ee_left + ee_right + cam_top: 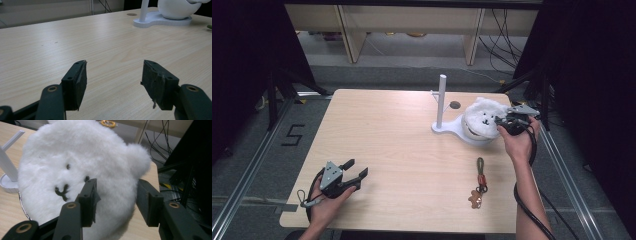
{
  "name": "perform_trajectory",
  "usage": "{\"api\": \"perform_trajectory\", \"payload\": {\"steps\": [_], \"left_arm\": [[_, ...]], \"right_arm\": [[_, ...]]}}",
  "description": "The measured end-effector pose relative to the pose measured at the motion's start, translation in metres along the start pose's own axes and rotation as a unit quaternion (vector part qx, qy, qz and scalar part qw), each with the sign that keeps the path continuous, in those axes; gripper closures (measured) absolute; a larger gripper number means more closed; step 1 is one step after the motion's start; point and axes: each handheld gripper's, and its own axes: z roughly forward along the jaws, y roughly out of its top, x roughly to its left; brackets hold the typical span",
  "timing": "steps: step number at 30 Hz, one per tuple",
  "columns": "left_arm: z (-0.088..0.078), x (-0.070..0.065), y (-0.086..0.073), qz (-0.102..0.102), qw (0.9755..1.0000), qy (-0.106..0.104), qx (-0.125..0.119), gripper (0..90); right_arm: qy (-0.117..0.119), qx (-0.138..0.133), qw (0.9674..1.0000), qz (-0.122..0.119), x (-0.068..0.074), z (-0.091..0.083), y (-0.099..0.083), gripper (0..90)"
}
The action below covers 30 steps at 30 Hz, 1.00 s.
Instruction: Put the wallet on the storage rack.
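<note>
1. High view: fluffy white bear hat point(482, 118) on the white stand point(447, 127), at the far right of the worktop point(402, 150).
2. Right hand-held gripper point(504, 120) at the hat's right edge, jaws spread around the fur, not squeezing.
3. Left hand-held gripper point(354, 169) far from the hat, near the front left corner, jaws spread, nothing between.
4. Keychain point(478, 184) in front of the hat, flat on the wood.

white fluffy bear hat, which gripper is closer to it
Right. The right gripper is at the white fluffy bear hat, its jaws spread around the hat's edge. The left gripper rests at the table's near left corner, far from the hat, jaws open on nothing.
</note>
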Motion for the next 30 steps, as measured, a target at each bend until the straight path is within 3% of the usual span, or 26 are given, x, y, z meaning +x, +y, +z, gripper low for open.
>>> {"api": "perform_trajectory", "payload": {"steps": [11, 12, 13, 16, 18, 19, 22, 28, 29, 30], "left_arm": [[0.0, 0.0, 0.0, 0.0, 1.0, 0.0, 0.0, 36.3], [0.0, 0.0, 0.0, 0.001, 1.0, 0.0, 0.0, 36.3], [0.0, 0.0, 0.0, 0.001, 1.0, 0.001, 0.001, 36.3], [0.0, 0.0, 0.0, 0.002, 1.0, 0.001, 0.0, 36.4], [0.0, 0.0, 0.0, 0.001, 1.0, 0.0, 0.0, 36.3], [0.0, 0.0, 0.0, 0.0, 1.0, 0.0, 0.0, 36.3], [0.0, 0.0, 0.0, 0.001, 1.0, 0.001, 0.001, 36.3], [0.0, -0.001, 0.0, 0.001, 1.0, 0.0, 0.001, 36.5], [0.001, -0.001, 0.0, 0.001, 1.0, 0.0, 0.002, 36.5], [0.001, -0.001, 0.0, 0.001, 1.0, 0.0, 0.002, 36.4]], "right_arm": [[0.0, -0.006, 0.9999, 0.012, -0.004, -0.003, -0.003, 48.8], [-0.008, -0.011, 0.9994, 0.032, -0.001, -0.003, -0.004, 48.5], [-0.002, -0.015, 0.9998, 0.016, -0.004, -0.002, -0.004, 48.4], [-0.001, -0.011, 0.9998, 0.018, -0.006, -0.002, -0.005, 47.9], [0.0, -0.011, 0.9996, 0.026, -0.007, -0.004, -0.005, 47.2], [-0.008, -0.006, 0.9988, 0.048, -0.003, -0.006, -0.005, 46.9], [-0.003, -0.019, 0.9992, 0.036, -0.008, -0.007, -0.006, 46.6], [-0.002, -0.007, 0.999, 0.045, -0.008, -0.017, -0.009, 46.8], [-0.005, 0.001, 0.9976, 0.069, -0.004, -0.02, -0.01, 47.2], [-0.003, 0.004, 0.9987, 0.051, -0.007, -0.022, -0.01, 47.9]]}}
